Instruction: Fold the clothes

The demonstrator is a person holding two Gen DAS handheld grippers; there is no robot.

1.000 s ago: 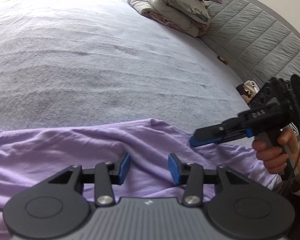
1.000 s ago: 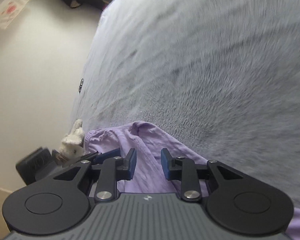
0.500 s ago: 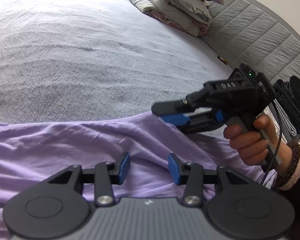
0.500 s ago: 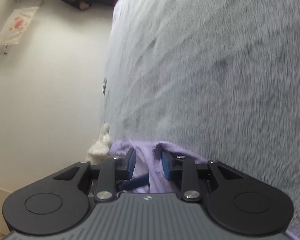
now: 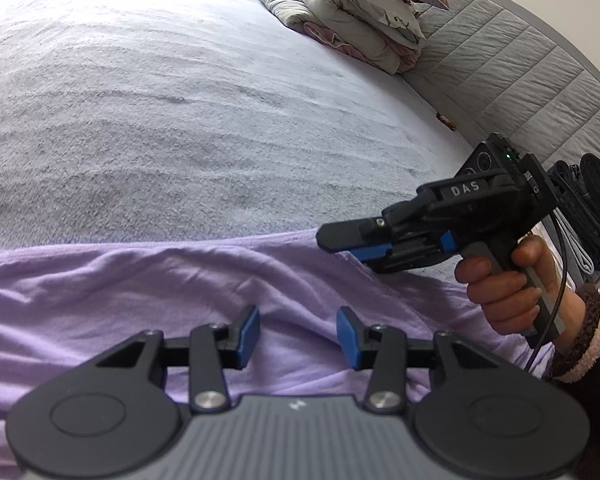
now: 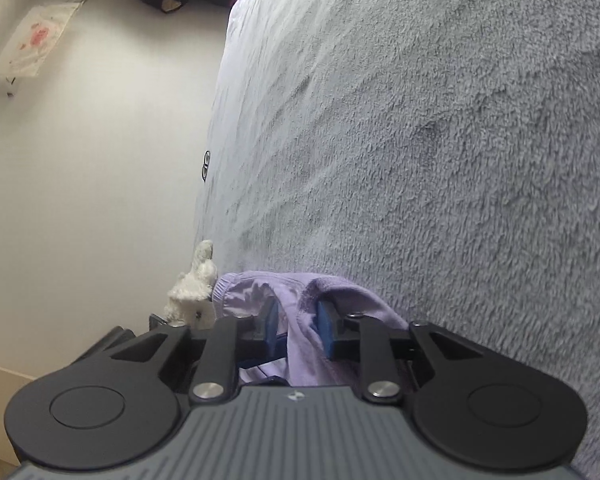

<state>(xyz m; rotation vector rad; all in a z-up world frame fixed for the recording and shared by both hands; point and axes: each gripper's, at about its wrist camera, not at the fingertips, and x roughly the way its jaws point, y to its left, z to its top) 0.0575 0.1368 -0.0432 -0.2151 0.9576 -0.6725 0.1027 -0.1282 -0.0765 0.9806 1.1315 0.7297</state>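
Observation:
A lilac garment (image 5: pixel 140 300) lies spread across the near part of a grey fleece bed cover (image 5: pixel 180 120). My left gripper (image 5: pixel 298 334) hovers over the garment's middle, open, with no cloth pinched between its blue pads. My right gripper (image 5: pixel 352 252), held by a hand (image 5: pixel 504 292) with a dark cuffed sleeve, is at the garment's right edge. In the right wrist view a raised fold of the lilac garment (image 6: pixel 340 292) fills the gap of the right gripper (image 6: pixel 296 320), whose jaws are closing on it.
A folded quilt and pillow pile (image 5: pixel 352 12) sits at the far end of the bed against a grey quilted headboard (image 5: pixel 520 80). Dark straps (image 5: pixel 588 200) lie beside the bed on the right. A white plush toy (image 6: pixel 196 296) sits at the bed's edge near a white wall.
The right gripper came in leftward to the garment's right edge and its jaws narrowed around a fold of cloth. The left gripper stayed where it was, still open.

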